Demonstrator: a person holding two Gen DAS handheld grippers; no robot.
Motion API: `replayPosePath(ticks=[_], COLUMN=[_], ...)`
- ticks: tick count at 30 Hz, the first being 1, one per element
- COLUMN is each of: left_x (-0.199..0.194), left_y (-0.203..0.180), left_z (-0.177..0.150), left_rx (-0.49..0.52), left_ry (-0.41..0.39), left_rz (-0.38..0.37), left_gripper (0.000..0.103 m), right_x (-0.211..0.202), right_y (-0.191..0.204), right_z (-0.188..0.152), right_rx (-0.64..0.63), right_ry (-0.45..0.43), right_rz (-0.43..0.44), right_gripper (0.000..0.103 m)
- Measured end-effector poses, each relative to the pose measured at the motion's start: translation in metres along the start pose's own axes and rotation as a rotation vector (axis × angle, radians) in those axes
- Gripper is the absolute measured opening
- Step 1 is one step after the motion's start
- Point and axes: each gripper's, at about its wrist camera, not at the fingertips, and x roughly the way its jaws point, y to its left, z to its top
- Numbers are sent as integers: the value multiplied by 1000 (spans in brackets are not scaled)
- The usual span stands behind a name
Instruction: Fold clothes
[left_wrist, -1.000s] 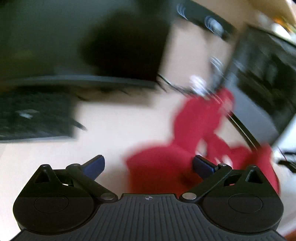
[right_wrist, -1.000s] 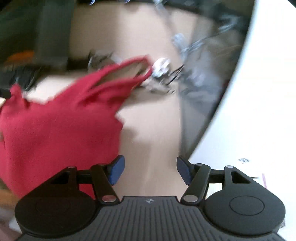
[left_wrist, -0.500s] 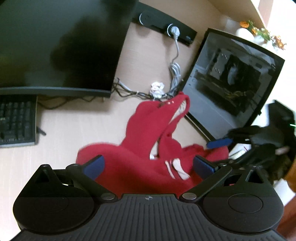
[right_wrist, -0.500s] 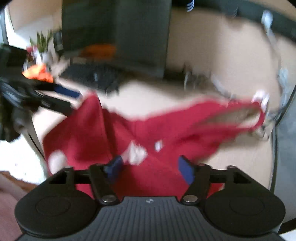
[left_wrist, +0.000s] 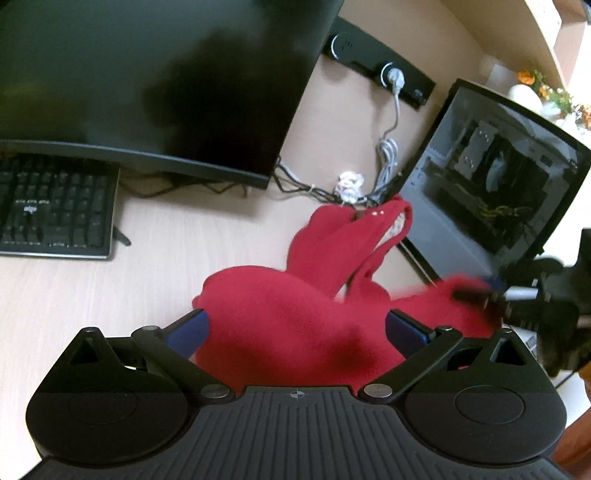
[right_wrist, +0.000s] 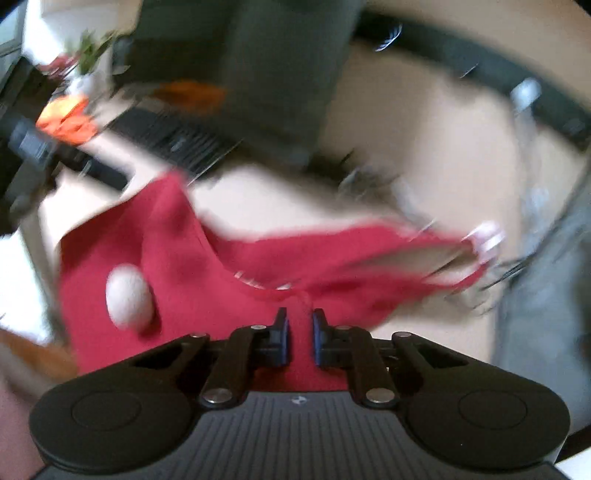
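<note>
A red hoodie (left_wrist: 295, 310) lies bunched on the light wooden desk (left_wrist: 92, 295), its hood reaching toward the back right. My left gripper (left_wrist: 295, 328) is open, its blue-padded fingers spread on either side of the red cloth just above it. My right gripper (right_wrist: 299, 332) is shut on a fold of the hoodie (right_wrist: 221, 280), which shows a white patch (right_wrist: 129, 299). The right gripper also shows blurred in the left wrist view (left_wrist: 476, 291), at the garment's right end.
A black curved monitor (left_wrist: 147, 81) and a keyboard (left_wrist: 55, 210) stand at the back left. A glass-sided computer case (left_wrist: 495, 173) stands at the right. Cables (left_wrist: 384, 173) and a power strip (left_wrist: 376, 66) lie behind the hoodie.
My right gripper has closed on the red cloth, from wide open half a second ago. My left gripper has come closer over the hoodie and stays open.
</note>
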Motion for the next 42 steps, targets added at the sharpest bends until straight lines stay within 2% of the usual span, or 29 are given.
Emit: replayPosePath(ticks=[1, 3, 4, 5, 7, 9, 10, 11, 13, 16, 18, 24, 27, 31, 34, 37, 39, 42], left_x=[1, 5, 9, 12, 17, 20, 21, 22, 25, 30, 34, 43, 44, 39, 30, 32, 41, 50], left_y=[1, 2, 2, 5, 10, 19, 24, 29, 38, 46, 47, 36, 26, 4, 9, 16, 17, 13], left_z=[0, 0, -2, -3, -7, -11, -12, -14, -17, -22, -24, -34, -46, -63, -58, -46, -40, -41], left_rx=[-3, -9, -10, -18, -35, -74, -102, -131, -187, -237, -240, -174, -142, -28, -59, -86, -84, -57], left_ry=[2, 10, 19, 29, 50, 62, 70, 77, 90, 109, 125, 189, 234, 284, 244, 183, 177, 179], left_rz=[-1, 3, 7, 20, 44, 63, 56, 48, 31, 23, 4, -32, -96, -105, -113, -93, -66, -19], left_gripper=[103, 103, 103, 103, 103, 103, 103, 103, 103, 103, 103, 103, 103, 103, 103, 100, 88, 86], right_x=[-2, 3, 9, 14, 15, 0, -9, -21, -34, -31, -26, -10, -12, -11, -19, -25, -19, 7], right_y=[-5, -11, -13, -15, -20, -24, -28, -34, -42, -51, -47, -35, -20, -1, -3, -21, -30, -29], right_z=[2, -3, -8, -14, -23, -28, -30, -34, -45, -72, -85, -123, -128, -131, -130, -121, -115, -114], right_rx=[-4, -1, 14, 42, 94, 156, 192, 251, 375, 532, 589, 756, 704, 601, 592, 649, 683, 703], right_ry=[-13, -11, 5, 24, 39, 6, -17, -49, -91, -82, -65, -16, 12, 85, 64, -14, -45, -2], right_rz=[-38, -108, -123, -125, -115, -119, -119, -108, -76, -63, -37, 44, 79, 88, 67, 35, 27, 63], right_gripper=[12, 22, 33, 43, 51, 59, 67, 75, 83, 85, 85, 85, 85, 83, 83, 83, 83, 82])
